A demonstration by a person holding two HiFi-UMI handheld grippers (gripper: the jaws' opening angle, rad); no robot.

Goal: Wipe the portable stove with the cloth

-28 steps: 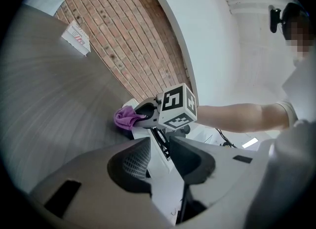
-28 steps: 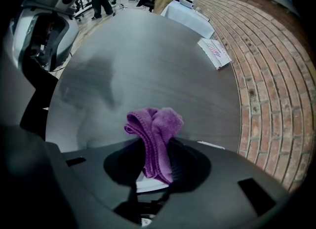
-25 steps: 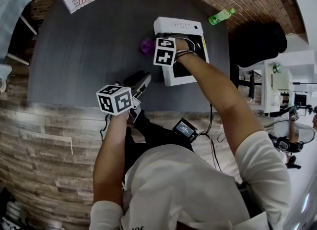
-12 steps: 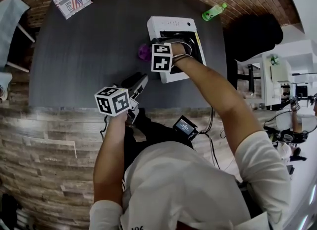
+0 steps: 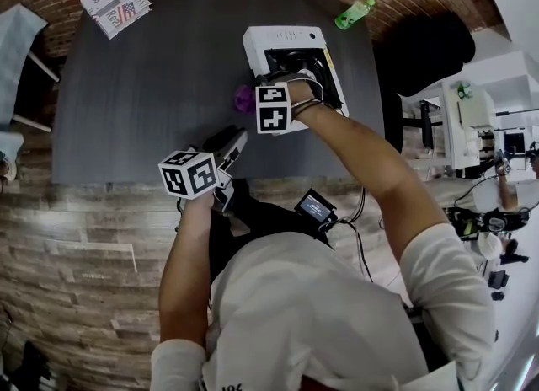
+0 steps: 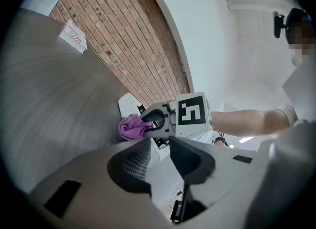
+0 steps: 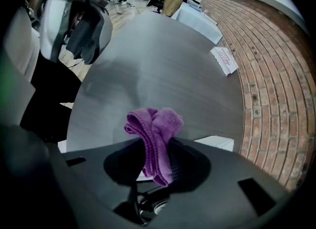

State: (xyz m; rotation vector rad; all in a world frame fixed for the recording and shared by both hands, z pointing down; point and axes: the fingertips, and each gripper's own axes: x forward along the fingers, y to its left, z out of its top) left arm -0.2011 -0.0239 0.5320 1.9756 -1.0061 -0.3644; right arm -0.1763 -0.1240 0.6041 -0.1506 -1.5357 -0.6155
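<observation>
The white portable stove (image 5: 290, 40) with its black burner stands on the dark table (image 5: 152, 86). My right gripper (image 5: 258, 99) points steeply down at the stove's left near part, shut on a purple cloth (image 5: 245, 99). In the right gripper view the cloth (image 7: 155, 139) is pinched between the jaws and bunches above them, with the stove's white edge (image 7: 215, 143) behind. My left gripper (image 5: 231, 141) hovers level at the table's near edge. Its jaws (image 6: 159, 151) stand open with nothing between them. Beyond them lie the cloth (image 6: 132, 127) and the stove (image 6: 128, 105).
A green bottle (image 5: 354, 13) lies at the table's far right corner. A printed booklet (image 5: 111, 5) sits at the far left. A small screen device (image 5: 315, 209) hangs below the table's near edge by my body. A brick wall runs behind.
My right gripper has slid with the cloth along the stove's left side toward the near edge. The left gripper has stayed put.
</observation>
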